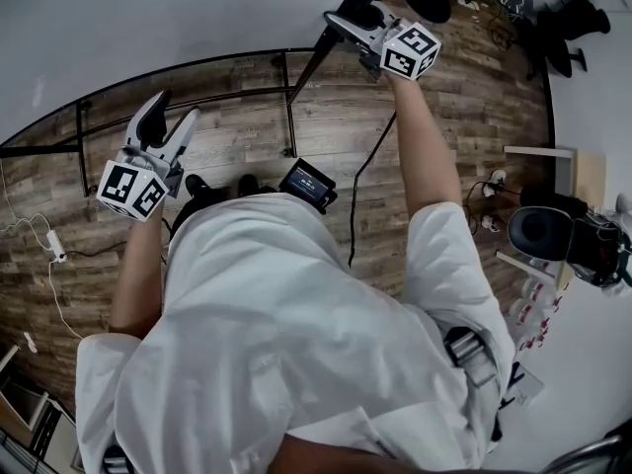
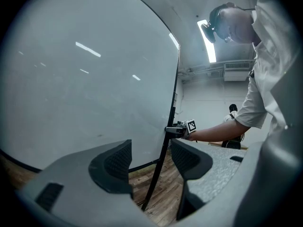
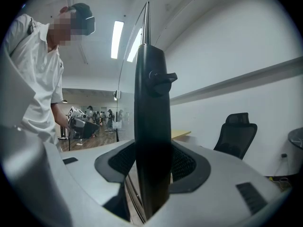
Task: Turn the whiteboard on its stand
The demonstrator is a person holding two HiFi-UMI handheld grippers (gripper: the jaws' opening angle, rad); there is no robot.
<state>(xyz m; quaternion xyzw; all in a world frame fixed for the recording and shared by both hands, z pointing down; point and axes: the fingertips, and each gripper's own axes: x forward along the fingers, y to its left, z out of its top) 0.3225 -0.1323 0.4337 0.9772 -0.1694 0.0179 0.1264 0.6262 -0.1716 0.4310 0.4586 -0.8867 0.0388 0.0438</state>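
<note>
The whiteboard (image 1: 148, 18) is a large white panel with a thin black rim, and it fills most of the left gripper view (image 2: 85, 79). A black upright (image 3: 151, 126) of its stand carries a knob (image 3: 163, 77) and runs down to the wood floor (image 2: 158, 174). My right gripper (image 1: 341, 23) reaches forward to the board's right edge. In its own view the upright stands between the jaws, with both pads against it (image 3: 152, 164). My left gripper (image 1: 175, 109) is held open in front of the board, apart from it, with nothing between its fingers (image 2: 150, 155).
The stand's black base bars (image 1: 286, 97) cross the wood floor below the board. A small black device (image 1: 308, 184) and a cable (image 1: 365, 176) lie by my feet, a power strip (image 1: 54, 247) at left. A camera rig (image 1: 568, 237) stands at right; an office chair (image 3: 236, 134) stands beyond.
</note>
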